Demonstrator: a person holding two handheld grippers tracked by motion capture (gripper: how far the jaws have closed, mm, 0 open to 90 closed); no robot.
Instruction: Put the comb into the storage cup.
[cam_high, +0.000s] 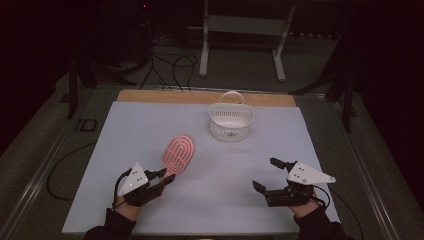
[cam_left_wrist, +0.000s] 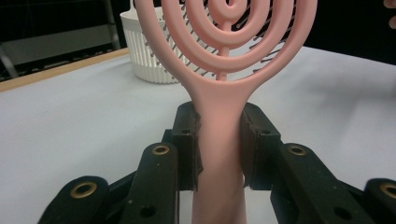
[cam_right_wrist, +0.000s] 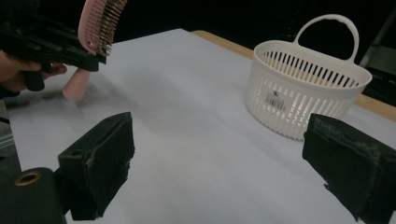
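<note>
Risk lies mainly in the grip on the brush (cam_high: 179, 154). The left tool (cam_high: 161, 179) is closed on the pink handle, with one pad on each side of it, as the left gripper view shows (cam_left_wrist: 219, 135). The handle is smooth and becomes narrower below the pads, so I judge it could slide through them if the hand tilts or moves fast. The head is wide and sits far from the pads, toward 1 o'clock from the tool in the high view, so its weight could turn the brush between the pads.

The basket (cam_high: 230, 121) stands at about 1 o'clock from the brush, well apart from it, near the far edge of the worktop (cam_high: 150, 125). It looks light, and its carry handle arches over the opening. If the brush goes in there, the head or the bristles could catch on this handle or on the slotted wall and push the basket away or tip it. A release from too high could also make the brush bounce out.

The right tool (cam_high: 270, 175) is open and holds nothing; its jaws stand wide apart in the right gripper view (cam_right_wrist: 224, 172). It is at 5 o'clock from the basket, not near enough to steady it, so I think nothing would stop the basket if it is pushed.
</note>
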